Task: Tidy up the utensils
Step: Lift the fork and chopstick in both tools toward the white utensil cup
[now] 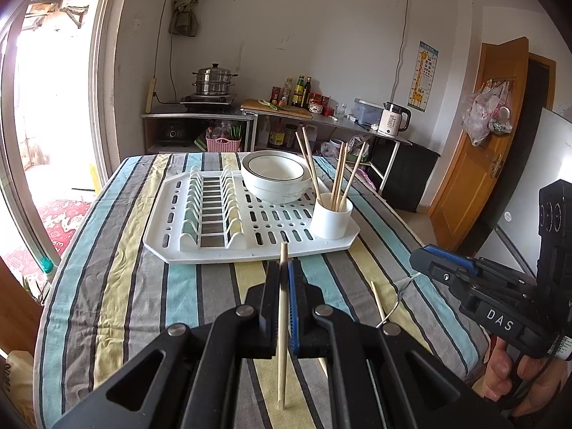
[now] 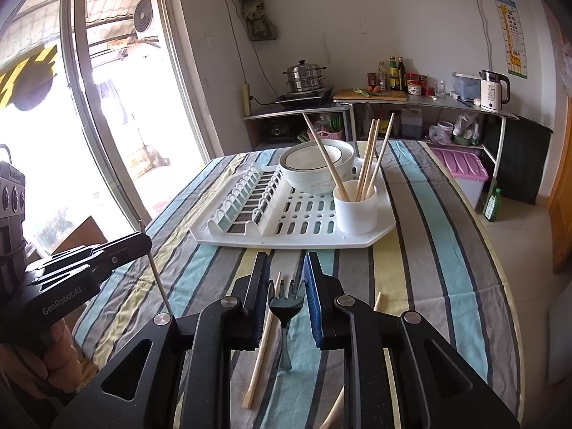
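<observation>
The tabletop point(image 1: 118, 286), under a striped cloth, carries a white drying rack point(image 2: 307, 228) at its middle, the landmark here. On the rack's far side sit stacked bowls point(image 2: 314, 171); at its near right corner stands a white cup point(image 2: 355, 209) with several chopsticks point(image 2: 370, 157) upright inside, evidently where utensils are collected. Just in front of the rack, the left gripper point(image 1: 284, 275) has its jaws clenched on a single chopstick point(image 1: 282, 339), held upright, probably for dropping into the cup. The right gripper point(image 2: 286, 282) grasps a dark fork point(image 2: 285, 309) by its head, tines toward the rack. Loose chopsticks point(image 2: 261, 350) lie nearer still.
</observation>
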`<act>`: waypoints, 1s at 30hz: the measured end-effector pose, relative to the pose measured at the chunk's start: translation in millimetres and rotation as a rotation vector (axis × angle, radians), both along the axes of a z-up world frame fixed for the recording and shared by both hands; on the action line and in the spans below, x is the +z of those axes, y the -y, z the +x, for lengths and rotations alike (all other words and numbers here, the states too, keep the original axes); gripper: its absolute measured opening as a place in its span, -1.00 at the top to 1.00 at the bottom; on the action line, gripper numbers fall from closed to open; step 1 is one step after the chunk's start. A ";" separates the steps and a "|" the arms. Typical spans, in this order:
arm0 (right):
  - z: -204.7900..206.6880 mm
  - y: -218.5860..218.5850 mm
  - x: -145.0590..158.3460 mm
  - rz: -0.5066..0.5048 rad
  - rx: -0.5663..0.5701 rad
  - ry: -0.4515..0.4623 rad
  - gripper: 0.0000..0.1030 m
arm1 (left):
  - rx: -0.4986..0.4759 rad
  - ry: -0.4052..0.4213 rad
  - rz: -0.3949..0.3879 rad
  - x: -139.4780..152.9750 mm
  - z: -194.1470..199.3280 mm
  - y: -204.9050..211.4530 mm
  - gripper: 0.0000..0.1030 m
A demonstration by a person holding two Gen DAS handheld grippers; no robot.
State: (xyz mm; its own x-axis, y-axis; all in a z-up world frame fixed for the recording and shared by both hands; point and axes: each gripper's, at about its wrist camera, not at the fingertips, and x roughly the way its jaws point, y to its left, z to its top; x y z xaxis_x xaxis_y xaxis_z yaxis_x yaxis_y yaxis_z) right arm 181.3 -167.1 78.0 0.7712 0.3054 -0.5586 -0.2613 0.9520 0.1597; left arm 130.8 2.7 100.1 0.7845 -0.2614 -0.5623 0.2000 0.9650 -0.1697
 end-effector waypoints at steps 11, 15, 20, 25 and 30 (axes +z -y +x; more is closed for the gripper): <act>16.1 11.9 20.2 -0.019 -0.020 0.035 0.60 | -0.033 0.047 0.014 24.8 17.2 9.4 0.90; 27.3 17.7 28.5 -0.032 -0.032 0.052 0.60 | -0.054 0.061 0.018 35.1 30.7 16.0 0.90; 44.3 22.8 37.7 -0.043 -0.039 0.060 0.60 | -0.083 0.066 0.031 45.8 49.7 28.8 0.90; 65.7 30.4 46.8 -0.040 -0.050 0.063 0.60 | -0.117 0.064 0.034 56.2 72.1 44.3 0.90; 85.1 40.0 54.4 -0.034 -0.069 0.069 0.60 | -0.144 0.063 0.022 63.2 95.9 57.7 0.90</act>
State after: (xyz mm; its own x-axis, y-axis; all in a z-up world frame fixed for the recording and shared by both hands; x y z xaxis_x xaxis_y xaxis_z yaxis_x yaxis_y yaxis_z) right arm 266.5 -207.1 132.5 0.8265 0.2324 -0.5128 -0.2045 0.9725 0.1112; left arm 226.7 -55.0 163.3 0.7739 -0.3615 -0.5200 0.3459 0.9291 -0.1312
